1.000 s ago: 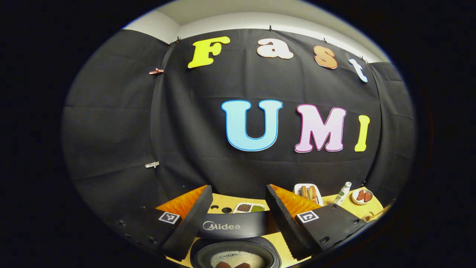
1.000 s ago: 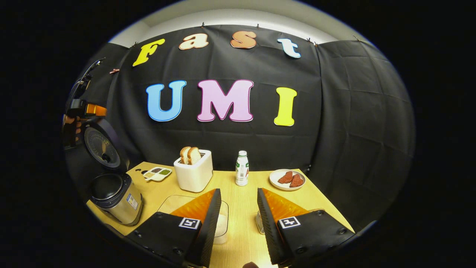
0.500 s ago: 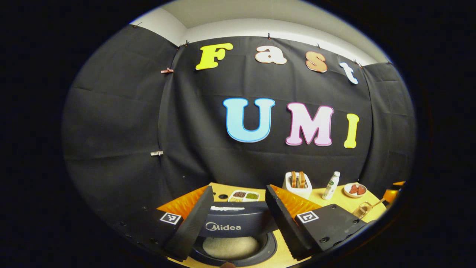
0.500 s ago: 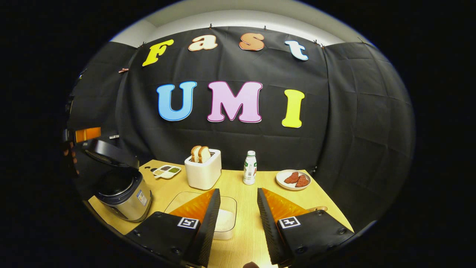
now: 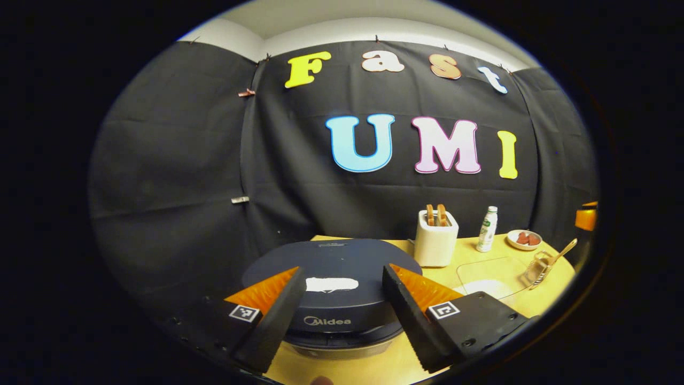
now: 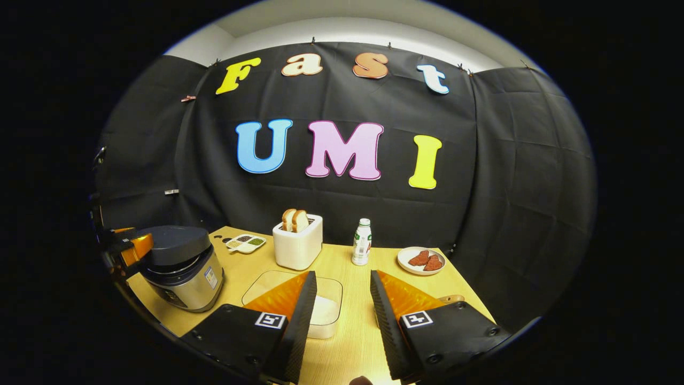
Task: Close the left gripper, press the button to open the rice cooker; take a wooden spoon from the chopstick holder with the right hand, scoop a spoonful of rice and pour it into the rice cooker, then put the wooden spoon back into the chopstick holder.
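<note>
Left gripper (image 5: 335,315) spread wide, holding nothing, hovering low over the front of the rice cooker (image 5: 331,291). Lid down, its front edge between the fingers, just beyond the tips. No release button discernible from here. Ahead-right of the left gripper: clear rice container (image 5: 489,272), then the wire chopstick holder (image 5: 537,264) with the wooden spoon (image 5: 558,254) leaning out of it. Toaster (image 5: 436,240), bottle (image 5: 487,230) and plate (image 5: 525,239) farther back.

Right gripper (image 6: 342,326) also wide and empty, above the table (image 6: 347,267), rice container (image 6: 320,310) just past its left finger. Rice cooker (image 6: 181,264) well off to its left, lid seated, left gripper (image 6: 128,248) at the cooker's near side.

Risks:
- Open jaws straddling the lid front: pressing like this likely misses the button or slips off the sloped lid. Closing first needed.
- Off-centre push may skid the cooker on the table.
- Spoon handle slanted and thin: careless grab could tip the holder.
</note>
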`<state>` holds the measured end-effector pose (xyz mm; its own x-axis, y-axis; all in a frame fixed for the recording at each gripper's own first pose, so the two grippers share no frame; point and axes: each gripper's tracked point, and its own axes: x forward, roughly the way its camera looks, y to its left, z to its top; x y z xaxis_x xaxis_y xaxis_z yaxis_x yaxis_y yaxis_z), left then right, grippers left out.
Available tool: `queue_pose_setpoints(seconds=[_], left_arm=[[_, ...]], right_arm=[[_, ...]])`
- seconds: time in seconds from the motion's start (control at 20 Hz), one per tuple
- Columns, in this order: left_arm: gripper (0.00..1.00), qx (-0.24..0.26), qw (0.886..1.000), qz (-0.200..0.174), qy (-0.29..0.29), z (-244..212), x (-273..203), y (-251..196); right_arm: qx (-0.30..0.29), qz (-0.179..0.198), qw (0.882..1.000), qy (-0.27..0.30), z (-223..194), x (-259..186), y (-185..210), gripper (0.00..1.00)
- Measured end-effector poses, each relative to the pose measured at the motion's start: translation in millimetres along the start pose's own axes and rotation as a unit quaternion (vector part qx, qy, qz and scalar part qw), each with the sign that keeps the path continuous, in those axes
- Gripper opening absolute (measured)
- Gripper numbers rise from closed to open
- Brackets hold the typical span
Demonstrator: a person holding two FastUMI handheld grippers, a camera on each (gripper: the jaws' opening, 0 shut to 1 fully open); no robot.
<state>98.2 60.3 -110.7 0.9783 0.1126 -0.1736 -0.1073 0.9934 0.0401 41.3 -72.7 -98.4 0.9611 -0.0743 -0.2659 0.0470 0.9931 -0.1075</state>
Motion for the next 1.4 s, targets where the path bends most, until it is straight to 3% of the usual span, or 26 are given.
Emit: queue_pose_setpoints(seconds=[0.2, 0.7, 1.0, 1.4], left_arm=[[1.00, -0.019, 0.999, 0.006, 0.041, -40.6, -2.4, -3.0], [1.00, -0.002, 1.000, 0.008, 0.002, -49.1, -4.7, -3.3], [1.00, 0.010, 1.000, 0.004, 0.010, -42.9, -2.8, -8.2], [0.97, -0.021, 0.999, -0.009, -0.048, 55.5, -32.9, -30.6]], right_arm=[[-0.006, 0.001, 1.000, 0.001, -1.5, -7.6, 0.2, 0.64], [-0.006, 0.013, 1.000, -0.006, 3.9, -12.5, 13.2, 0.67], [0.000, 0.013, 1.000, -0.008, 6.7, -16.4, 15.4, 0.70], [0.029, 0.025, 0.999, -0.023, 24.9, -5.9, 31.9, 0.83]])
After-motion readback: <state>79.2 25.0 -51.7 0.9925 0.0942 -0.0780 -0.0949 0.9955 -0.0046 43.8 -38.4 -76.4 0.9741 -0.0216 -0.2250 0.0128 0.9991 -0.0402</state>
